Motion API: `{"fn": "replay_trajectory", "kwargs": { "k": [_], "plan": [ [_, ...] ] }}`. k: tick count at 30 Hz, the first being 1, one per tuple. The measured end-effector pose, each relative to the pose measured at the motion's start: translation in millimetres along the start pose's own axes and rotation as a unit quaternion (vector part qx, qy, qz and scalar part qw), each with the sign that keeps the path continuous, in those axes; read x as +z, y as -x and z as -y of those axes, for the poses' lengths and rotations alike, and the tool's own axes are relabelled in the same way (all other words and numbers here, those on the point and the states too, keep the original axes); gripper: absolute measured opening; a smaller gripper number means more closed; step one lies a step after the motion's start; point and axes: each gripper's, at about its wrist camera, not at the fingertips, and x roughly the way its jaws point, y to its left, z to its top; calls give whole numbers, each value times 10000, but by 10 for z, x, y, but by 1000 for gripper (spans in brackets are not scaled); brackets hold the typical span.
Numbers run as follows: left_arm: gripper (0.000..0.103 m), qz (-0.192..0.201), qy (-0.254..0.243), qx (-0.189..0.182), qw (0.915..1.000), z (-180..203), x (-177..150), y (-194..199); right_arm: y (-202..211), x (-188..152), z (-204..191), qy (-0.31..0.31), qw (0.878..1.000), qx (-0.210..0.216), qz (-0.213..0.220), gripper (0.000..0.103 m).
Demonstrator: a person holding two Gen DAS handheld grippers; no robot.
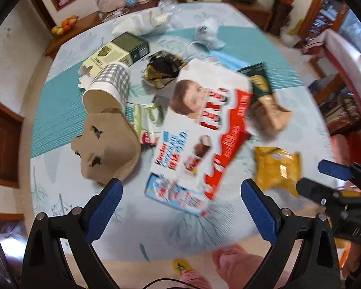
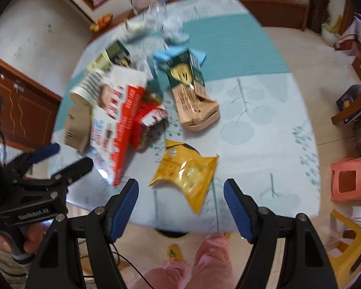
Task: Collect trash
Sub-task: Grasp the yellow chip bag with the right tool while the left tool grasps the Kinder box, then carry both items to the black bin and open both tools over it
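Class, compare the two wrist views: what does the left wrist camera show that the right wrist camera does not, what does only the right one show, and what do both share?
Only the left wrist view shows the black crumpled wrapper behind the chocolate box and the green-and-white wrapper beside the cup.

Only the right wrist view shows the pink stool and the yellow chair on the floor.

Both show the table, the chocolate box, the checked cup, the yellow bag, the brown paper bag, and both grippers, left and right, jaws open and empty.

Bare tablecloth right of yellow packet, litter seemingly crowding the left, chocolate box foremost
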Motion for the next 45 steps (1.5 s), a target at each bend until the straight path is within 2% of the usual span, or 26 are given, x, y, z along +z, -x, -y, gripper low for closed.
{"fn": "replay_trajectory", "kwargs": {
  "k": [2, 4, 5, 7, 8, 10, 12, 14, 19, 21, 22, 23, 24, 26, 28, 32, 37, 41, 45],
  "plan": [
    [98, -19, 50, 239, 9997, 33, 43, -92, -135, 28, -4, 74, 9999, 5, -134, 74],
    [98, -24, 53, 436, 9990, 119, 59, -149, -257, 53, -21, 219, 9994, -10, -249, 69],
    [96, -17, 7, 601, 9982, 181, 60, -174, -292, 53, -29, 268, 9992, -6, -300, 62],
    [96, 23, -133, 930, 9956, 268, 47, -222, -377, 47, -10, 348, 9986, -7, -411, 56],
    [96, -3, -165, 997, 9949, 301, 38, -250, -388, 48, 8, 351, 9985, 19, -424, 54],
    [96, -121, -131, 1041, 9944, 347, 37, -345, -394, 43, 36, 424, 9981, 107, -437, 42],
    [96, -160, -136, 1169, 9929, 380, 20, -406, -390, 42, 79, 512, 9975, 147, -456, 34],
    [96, -140, -166, 1389, 9901, 421, 14, -453, -369, 52, 134, 497, 9974, 194, -495, 25],
    [96, -37, 18, 1847, 9828, 470, 29, -514, -244, 70, 288, 405, 9973, 382, -485, 21],
    [95, 5, 62, 2062, 9785, 493, 38, -549, -219, 85, 321, 414, 9970, 434, -492, 11],
    [94, 19, 77, 2111, 9774, 512, 30, -552, -210, 81, 336, 410, 9969, 454, -491, 11],
    [85, 43, 107, 2170, 9761, 522, 30, -560, -195, 74, 357, 402, 9969, 481, -484, 11],
    [67, 46, 118, 2180, 9759, 530, 31, -568, -186, 66, 364, 398, 9968, 497, -475, 10],
    [41, -49, 170, 2157, 9763, 524, 32, -593, -178, 52, 359, 382, 9968, 538, -455, 10],
    [34, 39, 201, 2274, 9736, 509, 25, -554, -149, 28, 385, 344, 9967, 598, -433, 9],
    [17, 369, 242, 2279, 9727, 458, 34, -358, -144, 30, 348, 247, 9966, 673, -402, 9],
    [10, 513, 475, 1980, 9777, 287, -12, -65, 4, 23, 333, 102, 9961, 840, -241, 8],
    [9, 398, 753, 1476, 9854, 116, -127, 142, 145, 3, 275, 66, 9961, 876, -101, 8],
    [9, 378, 738, 1097, 9905, 16, -326, 382, 231, -7, 124, 63, 9961, 879, 27, 8]
  ]
}}
